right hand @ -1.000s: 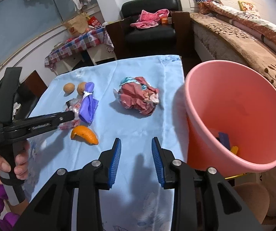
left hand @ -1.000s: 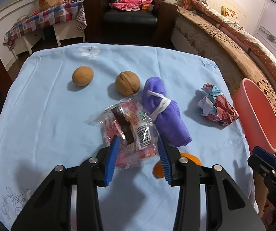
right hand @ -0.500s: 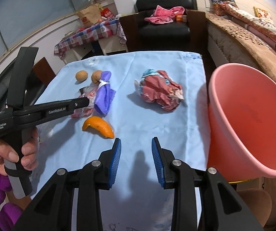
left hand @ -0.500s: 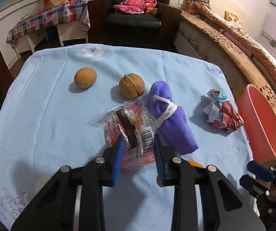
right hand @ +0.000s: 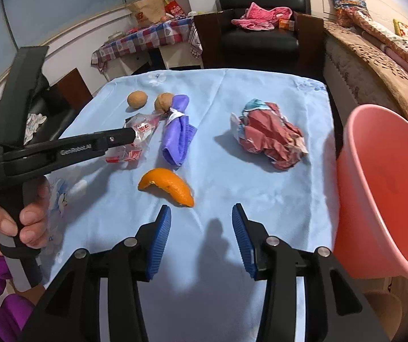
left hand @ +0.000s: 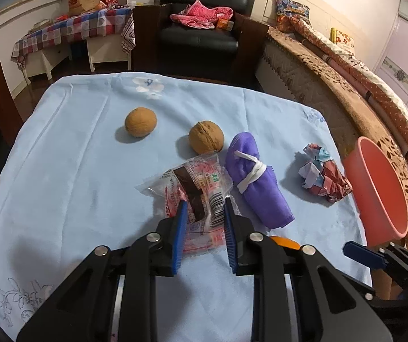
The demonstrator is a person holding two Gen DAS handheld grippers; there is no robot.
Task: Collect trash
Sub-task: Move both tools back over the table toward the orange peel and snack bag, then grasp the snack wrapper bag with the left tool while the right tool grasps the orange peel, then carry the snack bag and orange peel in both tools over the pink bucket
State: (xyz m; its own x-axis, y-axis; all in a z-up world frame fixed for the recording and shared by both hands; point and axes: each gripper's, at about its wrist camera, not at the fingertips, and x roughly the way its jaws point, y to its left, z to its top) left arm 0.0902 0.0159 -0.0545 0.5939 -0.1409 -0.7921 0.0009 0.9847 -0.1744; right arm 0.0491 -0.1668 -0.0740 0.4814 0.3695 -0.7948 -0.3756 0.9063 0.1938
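The left gripper (left hand: 204,209) has its blue pads on either side of a clear snack wrapper (left hand: 195,191) with red print and a barcode. Its jaws have just been closing, and the crinkled plastic now fills the gap, pinched between the pads. A second ago the pads stood wide, well clear of the wrapper's edges. In the right wrist view the person's left hand (right hand: 13,222) grips the tool's handle, and the wrapper's near end hangs just clear of the light-blue tablecloth (left hand: 61,171).

The right gripper (right hand: 201,213) hovers over bare cloth with nothing between its pads. Its jaws have just been opening and stand about halfway apart, wider than a second ago. An orange peel (right hand: 167,185) lies just beyond its left pad; earlier it sat further off to the left.

Beside the wrapper lies a purple cloth bundle (left hand: 256,182) tied with a white strip, and right of that a crumpled red paper wad (left hand: 325,178). The pink bucket (right hand: 383,188) stands at the table's right edge, close beside the right gripper. Further back, two walnuts (left hand: 140,121) rest on the cloth, one touching the wrapper's far corner.
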